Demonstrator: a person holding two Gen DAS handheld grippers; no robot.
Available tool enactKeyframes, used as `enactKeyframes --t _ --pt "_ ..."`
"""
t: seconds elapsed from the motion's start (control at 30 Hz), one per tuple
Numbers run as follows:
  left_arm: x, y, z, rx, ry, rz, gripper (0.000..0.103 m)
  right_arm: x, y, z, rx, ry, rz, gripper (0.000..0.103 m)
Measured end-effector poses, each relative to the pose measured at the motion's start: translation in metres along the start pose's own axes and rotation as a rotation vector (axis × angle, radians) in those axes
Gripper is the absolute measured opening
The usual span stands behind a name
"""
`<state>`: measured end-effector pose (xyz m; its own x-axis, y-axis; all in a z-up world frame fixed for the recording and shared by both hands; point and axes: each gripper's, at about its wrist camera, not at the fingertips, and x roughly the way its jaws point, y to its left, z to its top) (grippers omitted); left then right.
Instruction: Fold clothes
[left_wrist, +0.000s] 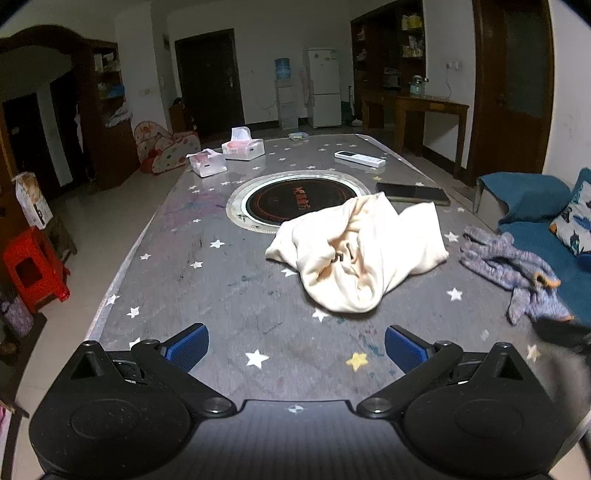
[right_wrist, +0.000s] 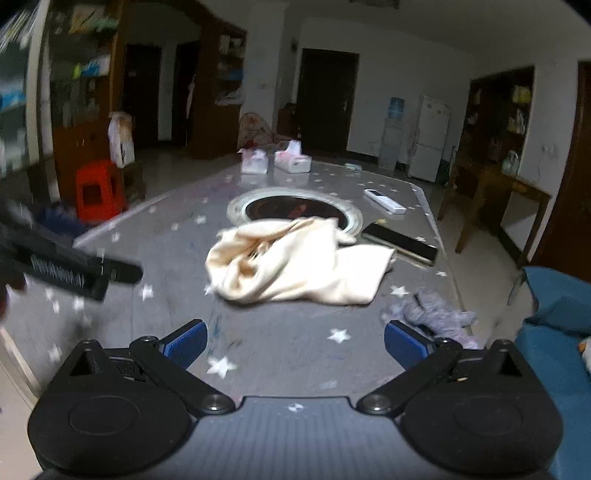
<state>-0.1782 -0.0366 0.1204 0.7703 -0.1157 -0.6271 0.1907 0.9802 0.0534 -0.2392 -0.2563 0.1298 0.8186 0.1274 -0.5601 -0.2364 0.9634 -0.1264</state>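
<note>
A crumpled cream garment (left_wrist: 356, 254) lies in a heap on the grey star-patterned table (left_wrist: 221, 280), just in front of the round inset cooktop (left_wrist: 301, 201). It also shows in the right wrist view (right_wrist: 295, 260). A grey-blue knitted garment (left_wrist: 513, 267) lies bunched at the table's right edge, seen too in the right wrist view (right_wrist: 432, 314). My left gripper (left_wrist: 295, 349) is open and empty, above the table short of the cream garment. My right gripper (right_wrist: 295, 345) is open and empty, also short of it. The left gripper's body (right_wrist: 66, 266) appears blurred at the left of the right wrist view.
A dark phone or tablet (left_wrist: 413, 194) lies behind the cream garment, a white remote (left_wrist: 360, 158) further back. Two tissue boxes (left_wrist: 242, 147) stand at the far left of the table. A blue sofa (left_wrist: 546, 221) is to the right, a red stool (left_wrist: 33, 267) on the left.
</note>
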Motion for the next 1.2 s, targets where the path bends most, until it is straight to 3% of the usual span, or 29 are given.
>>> enactKeyframes --t 0.1,0.23,0.33,0.47,0.6,0.87,1.03,1.2 --pt "-0.006 0.004 0.006 -0.040 -0.004 -0.039 0.103 -0.029 -0.019 0.012 -0.069 0.022 -0.063 0.103" --pt "-0.021 -0.001 0.008 -0.012 -0.057 -0.029 0.103 -0.075 -0.034 0.021 -0.170 0.000 -0.126 0.103" --pt "-0.022 -0.005 0.008 0.000 -0.068 -0.052 0.103 -0.080 -0.043 0.023 -0.113 -0.042 -0.099 0.103" --pt "-0.009 -0.015 0.007 0.008 -0.050 -0.077 0.103 -0.040 -0.042 0.014 0.047 -0.117 -0.046 0.103" --pt "0.006 -0.018 0.005 0.015 -0.036 -0.100 0.103 -0.002 -0.029 0.006 0.170 -0.117 0.032 0.103" --pt "0.059 0.001 -0.005 -0.046 -0.005 -0.029 0.103 0.043 -0.009 0.003 0.157 -0.059 0.011 0.103" --pt "0.080 0.006 0.008 -0.058 0.011 -0.026 0.103 0.082 -0.015 0.009 0.166 -0.021 -0.030 0.103" --pt "0.104 0.001 0.026 -0.056 0.014 -0.024 0.103 0.112 -0.022 0.015 0.195 0.021 -0.016 0.102"
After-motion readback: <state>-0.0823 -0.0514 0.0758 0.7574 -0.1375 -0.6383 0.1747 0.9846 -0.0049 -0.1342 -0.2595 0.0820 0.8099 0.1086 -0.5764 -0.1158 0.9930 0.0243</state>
